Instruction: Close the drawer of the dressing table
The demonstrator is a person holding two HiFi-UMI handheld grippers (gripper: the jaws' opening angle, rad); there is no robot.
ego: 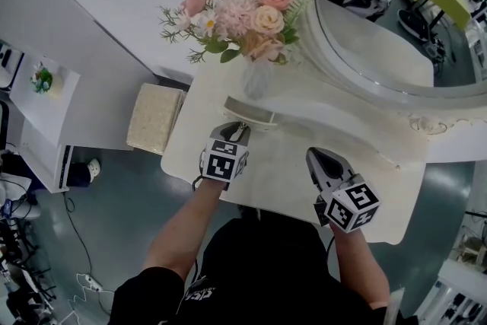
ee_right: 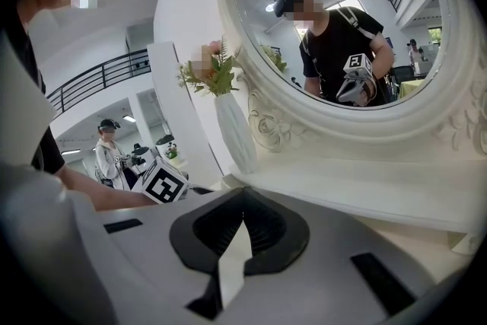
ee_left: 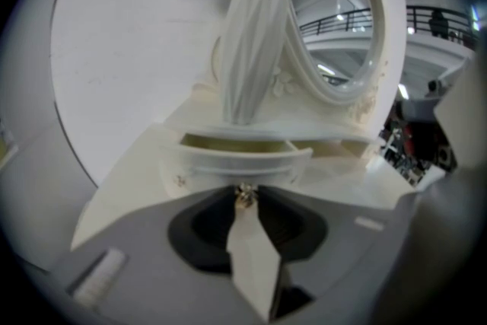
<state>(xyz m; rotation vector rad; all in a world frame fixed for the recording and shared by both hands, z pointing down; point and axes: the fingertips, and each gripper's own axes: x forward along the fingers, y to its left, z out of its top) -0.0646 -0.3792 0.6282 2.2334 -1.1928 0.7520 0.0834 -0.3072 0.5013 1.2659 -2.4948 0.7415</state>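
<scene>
The small white drawer (ego: 249,112) of the dressing table (ego: 283,186) stands pulled out a little under the mirror shelf; in the left gripper view the drawer (ee_left: 236,158) shows its curved front and open top. My left gripper (ego: 237,131) is at the drawer front, and its jaws close around the little metal knob (ee_left: 244,196) at their tips. My right gripper (ego: 319,157) hovers over the table top to the right of the drawer, jaws together and nothing between them. In the right gripper view the left gripper's marker cube (ee_right: 163,182) shows at the left.
A white ribbed vase (ego: 257,77) of pink flowers (ego: 236,15) stands right behind the drawer. An oval mirror (ego: 396,38) fills the back right. A beige cushioned stool (ego: 154,118) sits on the floor left of the table. Other people stand far off.
</scene>
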